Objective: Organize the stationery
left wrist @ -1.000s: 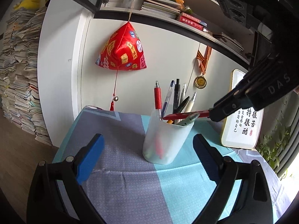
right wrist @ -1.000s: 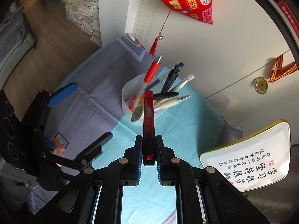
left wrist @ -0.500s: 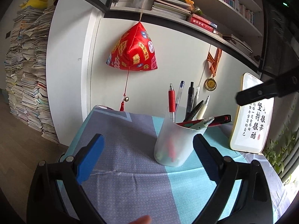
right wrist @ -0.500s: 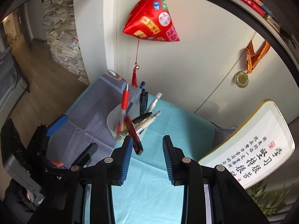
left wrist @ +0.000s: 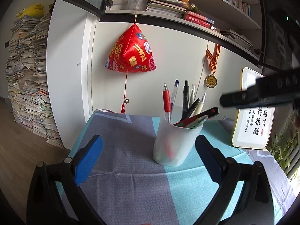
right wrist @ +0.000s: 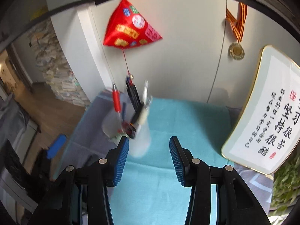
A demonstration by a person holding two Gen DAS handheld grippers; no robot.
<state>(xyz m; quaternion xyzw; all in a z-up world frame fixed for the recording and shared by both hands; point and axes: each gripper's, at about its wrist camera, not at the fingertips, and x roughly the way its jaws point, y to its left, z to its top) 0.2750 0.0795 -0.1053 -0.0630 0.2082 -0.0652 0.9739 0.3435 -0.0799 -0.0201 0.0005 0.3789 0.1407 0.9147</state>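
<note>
In the left wrist view, the left gripper [left wrist: 148,153] is reaching over the counter [left wrist: 121,187] with its blue-padded fingers [left wrist: 88,157] standing wide apart and holding nothing. Between and just beyond them, a frosted pen cup [left wrist: 174,144] is standing upright on the grey and turquoise cloth covering the counter. The red utility knife [left wrist: 196,117] is lying tilted across the cup's rim, its black end sticking out to the right, resting among the pens [left wrist: 185,101] that are standing in the cup. A red-gripped pen [left wrist: 166,101] is standing nearly upright at the cup's left side.

In the right wrist view, the right gripper [right wrist: 149,150] is hovering above the turquoise cloth, its jaws opening with nothing between them; the cup is sitting blurred just beyond its left finger. In the left view, this gripper is showing as a dark bar up at the right, well clear of the knife.

Farther back, a framed calligraphy plaque [left wrist: 253,116] is leaning at the right. On the white wall behind, a red pyramid ornament [left wrist: 131,54] and a medal [left wrist: 211,81] are hanging below a bookshelf [left wrist: 187,15]. Stacks of paper [left wrist: 28,78] are piling up at the far left.
</note>
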